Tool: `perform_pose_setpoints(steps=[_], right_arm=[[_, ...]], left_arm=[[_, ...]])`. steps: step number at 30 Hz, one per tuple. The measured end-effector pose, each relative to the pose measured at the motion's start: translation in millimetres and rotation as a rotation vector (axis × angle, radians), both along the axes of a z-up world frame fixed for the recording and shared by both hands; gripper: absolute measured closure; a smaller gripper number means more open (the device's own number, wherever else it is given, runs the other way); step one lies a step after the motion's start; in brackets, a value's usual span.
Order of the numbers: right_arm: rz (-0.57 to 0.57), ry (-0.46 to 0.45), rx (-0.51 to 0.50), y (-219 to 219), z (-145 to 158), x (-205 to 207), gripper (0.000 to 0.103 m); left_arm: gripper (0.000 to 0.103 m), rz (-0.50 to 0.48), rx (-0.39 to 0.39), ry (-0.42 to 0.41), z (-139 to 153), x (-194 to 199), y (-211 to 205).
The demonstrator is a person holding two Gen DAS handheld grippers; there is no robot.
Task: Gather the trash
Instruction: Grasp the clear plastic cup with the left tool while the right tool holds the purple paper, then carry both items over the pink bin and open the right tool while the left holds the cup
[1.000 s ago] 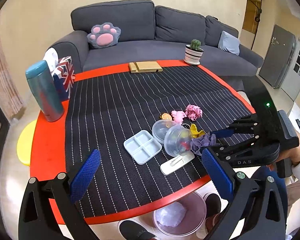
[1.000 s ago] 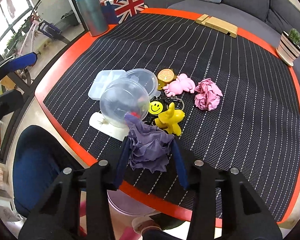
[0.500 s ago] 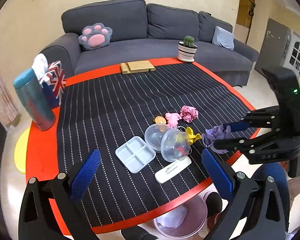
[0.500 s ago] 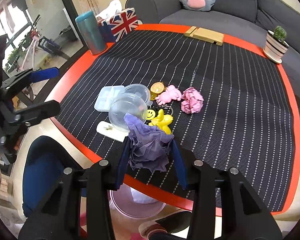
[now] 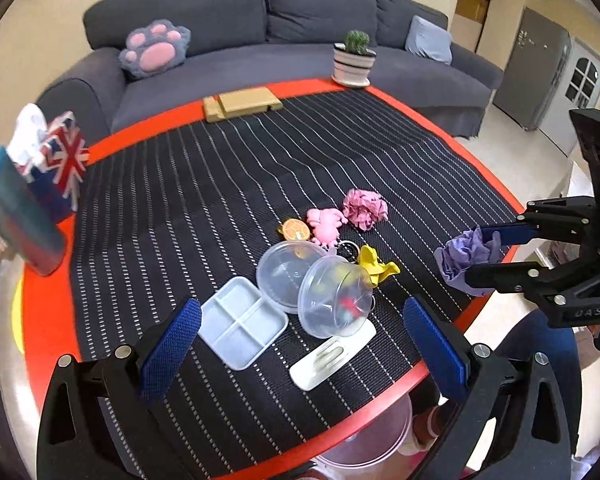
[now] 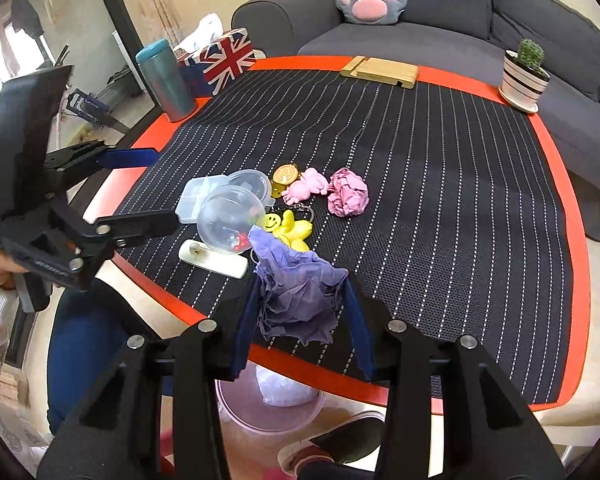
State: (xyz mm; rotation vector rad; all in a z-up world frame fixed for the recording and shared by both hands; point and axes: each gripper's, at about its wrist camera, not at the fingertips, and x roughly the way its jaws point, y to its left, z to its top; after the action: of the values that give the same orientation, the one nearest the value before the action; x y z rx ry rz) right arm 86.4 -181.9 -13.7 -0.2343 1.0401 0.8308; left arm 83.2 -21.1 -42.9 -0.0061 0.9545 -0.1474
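My right gripper (image 6: 302,304) is shut on a crumpled purple paper wad (image 6: 296,292), held in the air over the table's near red edge; the left wrist view shows that wad (image 5: 466,258) between the right gripper's jaws (image 5: 488,256) at the right. A crumpled pink paper wad (image 6: 348,197) (image 5: 364,209) lies on the striped mat. Below the table edge stands a translucent pink bin (image 6: 268,404) (image 5: 364,440) with white trash inside. My left gripper (image 5: 300,336) hangs open above the near table, nothing between its blue pads; it appears at left (image 6: 140,188) in the right wrist view.
On the mat lie a clear tub on its side (image 5: 334,298), its lid (image 5: 286,276), a divided white tray (image 5: 240,322), a white flat piece (image 5: 332,354), yellow, pink and orange toys. A teal tumbler (image 6: 166,80), flag tissue box (image 6: 220,60), wooden stand (image 6: 380,72) and cactus pot (image 6: 524,76) stand farther back.
My right gripper lifted the purple wad off the mat and drew it back toward the near table edge. My left gripper shifted left and tilted down, still open.
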Motion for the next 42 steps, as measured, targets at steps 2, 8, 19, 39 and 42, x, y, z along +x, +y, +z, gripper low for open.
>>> perform_pose_setpoints(steps=[2,8,19,39,42], right_arm=[[-0.005,0.002,0.003,-3,0,0,0.061],[-0.014,0.011,0.005,-7,-3,3,0.061],[-0.021,0.021,0.008,-11,-7,4,0.061],[-0.011,-0.017,0.034,-8,8,-4,0.061],[-0.002,-0.029,0.04,-8,14,-9,0.061]], left_arm=[[0.006,-0.012,-0.009,0.024,-6,6,0],[0.008,-0.059,-0.031,0.058,-16,20,-5],[0.056,-0.097,-0.081,0.112,-33,29,-7],[0.079,-0.085,-0.119,0.006,5,-3,-18],[0.079,-0.074,-0.117,-0.014,15,-14,-19]])
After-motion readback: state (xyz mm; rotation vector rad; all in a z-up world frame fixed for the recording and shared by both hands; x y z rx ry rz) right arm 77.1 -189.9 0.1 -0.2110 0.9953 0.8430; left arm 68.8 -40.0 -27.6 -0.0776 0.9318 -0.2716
